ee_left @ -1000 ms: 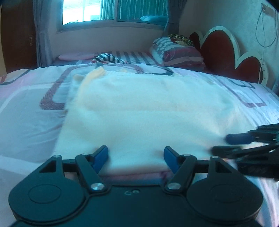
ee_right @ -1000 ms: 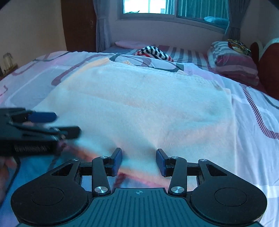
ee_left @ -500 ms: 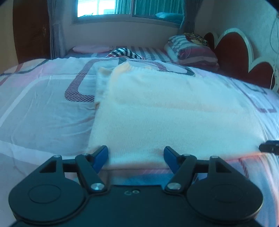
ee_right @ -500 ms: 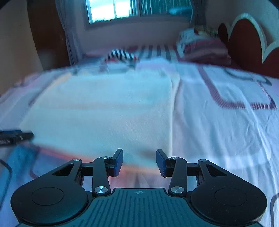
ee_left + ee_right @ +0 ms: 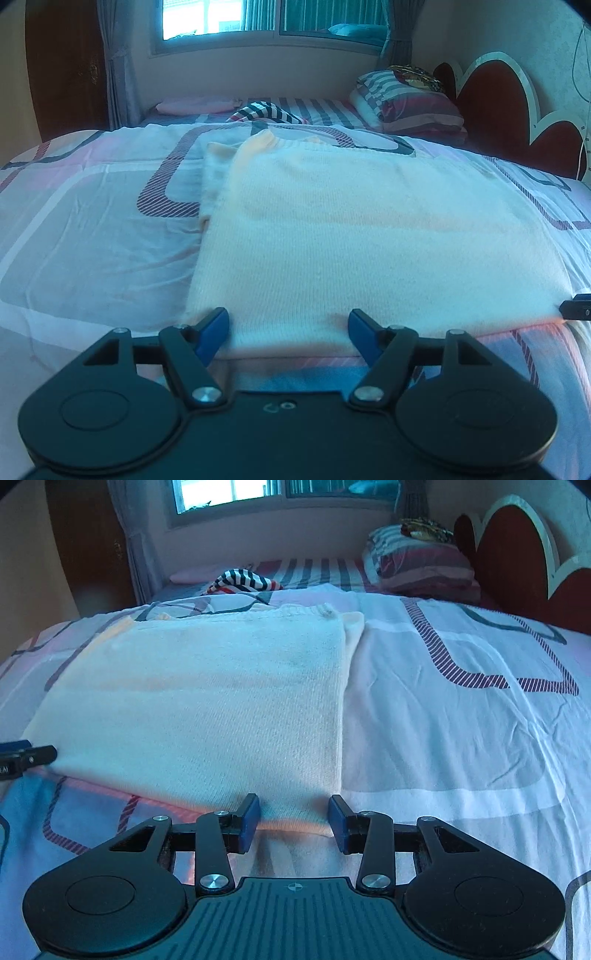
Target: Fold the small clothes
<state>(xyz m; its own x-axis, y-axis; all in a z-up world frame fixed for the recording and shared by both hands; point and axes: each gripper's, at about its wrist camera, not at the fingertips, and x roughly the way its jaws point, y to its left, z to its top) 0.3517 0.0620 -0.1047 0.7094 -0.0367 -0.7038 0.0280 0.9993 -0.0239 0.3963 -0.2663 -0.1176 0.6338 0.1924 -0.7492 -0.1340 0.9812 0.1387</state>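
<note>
A cream knitted garment [image 5: 369, 236] lies flat on the patterned bed sheet [image 5: 92, 229], with a sleeve edge showing along its left side. My left gripper [image 5: 289, 328] stands open just above the near hem, close to the left corner, with nothing pinched. In the right wrist view the same garment [image 5: 207, 701] fills the left half. My right gripper [image 5: 294, 814] is open at the near right corner, its blue pads either side of the hem edge and not pressing. Each gripper's tip shows at the edge of the other view: the right gripper [image 5: 576, 308], the left gripper [image 5: 26, 757].
A striped garment [image 5: 266, 110] lies crumpled beyond the cream one. A striped pillow [image 5: 406, 99] rests against the red and white headboard [image 5: 498, 92] at the far right. Bare sheet [image 5: 461, 720] stretches right of the garment. A window and curtains are behind.
My right gripper has slid right along the near hem, from beside the left gripper to the garment's right corner. The left gripper has stayed at the left part of the hem.
</note>
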